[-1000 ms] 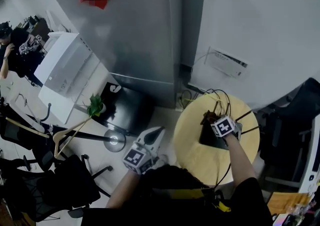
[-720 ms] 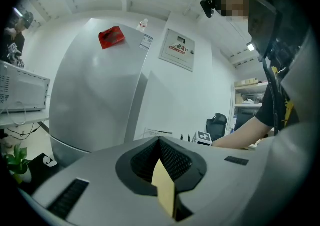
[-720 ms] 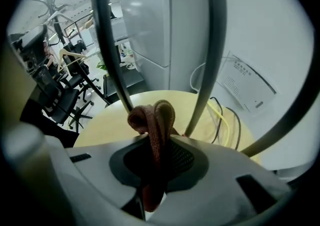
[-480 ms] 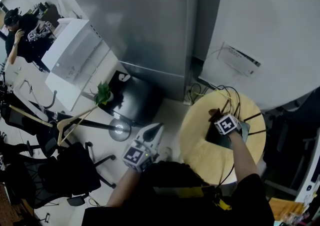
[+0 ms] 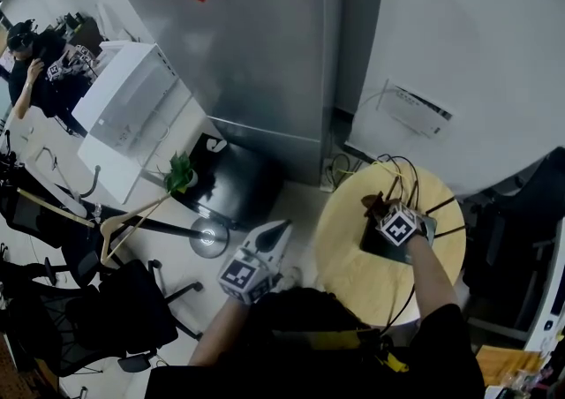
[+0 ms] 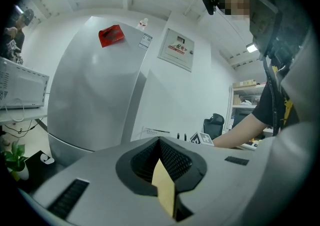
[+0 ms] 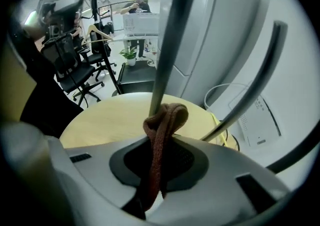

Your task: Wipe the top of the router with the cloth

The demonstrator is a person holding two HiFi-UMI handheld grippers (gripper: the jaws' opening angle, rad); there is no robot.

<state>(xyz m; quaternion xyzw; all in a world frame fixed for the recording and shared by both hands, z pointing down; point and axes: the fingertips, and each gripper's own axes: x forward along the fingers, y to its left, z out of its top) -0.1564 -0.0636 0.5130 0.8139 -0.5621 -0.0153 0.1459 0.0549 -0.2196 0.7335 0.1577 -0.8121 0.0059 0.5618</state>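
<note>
Router [image 5: 378, 244] on table [image 5: 342, 243], fridge [image 5: 256, 53] behind, chairs [image 5: 132, 311] left.

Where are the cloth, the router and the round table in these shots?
cloth [image 7: 167, 116]: right gripper view, the bunched fold at its tip.
router [image 5: 372, 244]: head view, left edge of its black body.
table [image 5: 349, 267]: head view, bare wood, near left.

Head view looks steeply down; right gripper view, low and close, shares the table [image 5: 349, 247].
</note>
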